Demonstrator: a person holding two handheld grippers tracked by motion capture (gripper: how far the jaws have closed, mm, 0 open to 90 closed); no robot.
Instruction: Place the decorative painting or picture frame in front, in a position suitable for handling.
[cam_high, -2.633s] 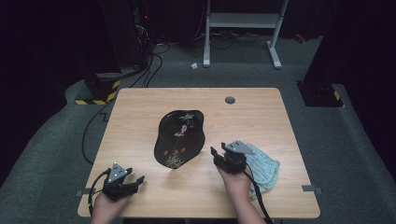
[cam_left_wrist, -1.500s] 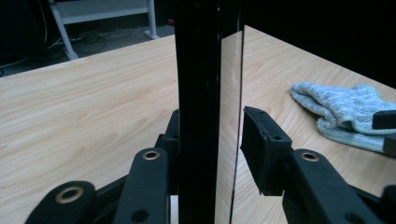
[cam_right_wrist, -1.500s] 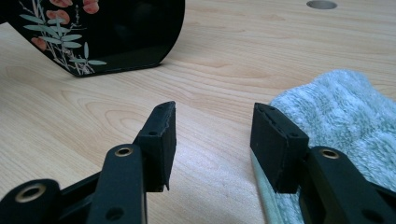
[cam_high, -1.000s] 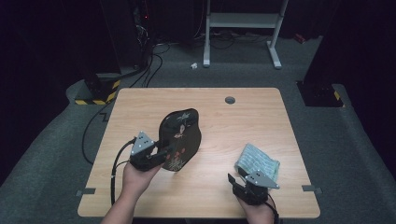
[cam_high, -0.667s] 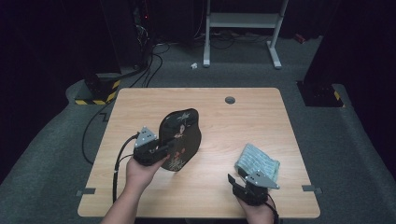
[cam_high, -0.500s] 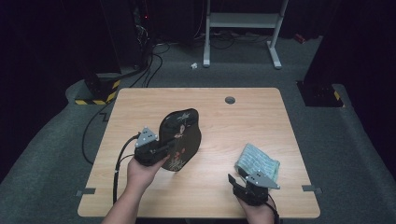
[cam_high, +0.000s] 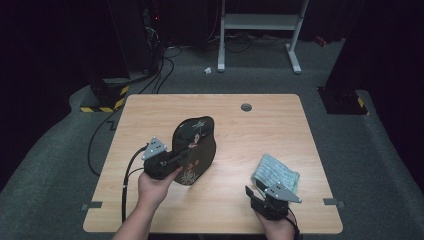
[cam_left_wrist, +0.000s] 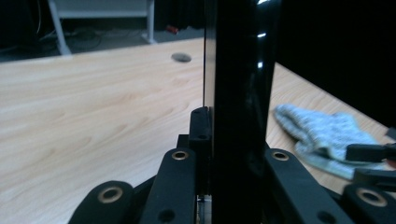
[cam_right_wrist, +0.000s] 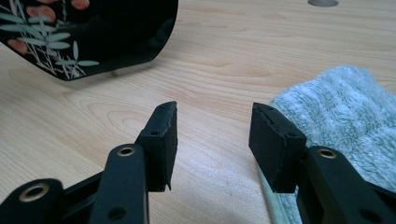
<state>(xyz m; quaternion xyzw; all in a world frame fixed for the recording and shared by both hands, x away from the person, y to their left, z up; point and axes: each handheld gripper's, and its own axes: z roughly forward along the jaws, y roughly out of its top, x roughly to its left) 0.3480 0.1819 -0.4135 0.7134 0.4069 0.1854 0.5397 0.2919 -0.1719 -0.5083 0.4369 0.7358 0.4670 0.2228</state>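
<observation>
A glossy black lacquer tray (cam_high: 196, 146) with painted leaves and flowers is tilted up on edge near the table's middle. My left gripper (cam_high: 172, 159) is shut on its left rim; in the left gripper view the black tray (cam_left_wrist: 240, 93) stands edge-on between the jaws. A folded pale blue-grey towel (cam_high: 276, 172) lies at the table's right front. My right gripper (cam_high: 256, 194) rests open just in front of the towel (cam_right_wrist: 345, 126), nothing between its fingers (cam_right_wrist: 163, 135). The tray's painted face (cam_right_wrist: 88, 32) shows at the upper left of the right gripper view.
The wooden table (cam_high: 260, 130) has a round grommet hole (cam_high: 246, 107) near its far edge. Cables (cam_high: 155, 70), a black-and-yellow striped base (cam_high: 102, 105) and a white stand's legs (cam_high: 260, 30) are on the dark carpet beyond.
My left gripper came up from the front left, closed on the tray's rim and tipped it off the table. My right gripper left the towel and drew back to the front edge.
</observation>
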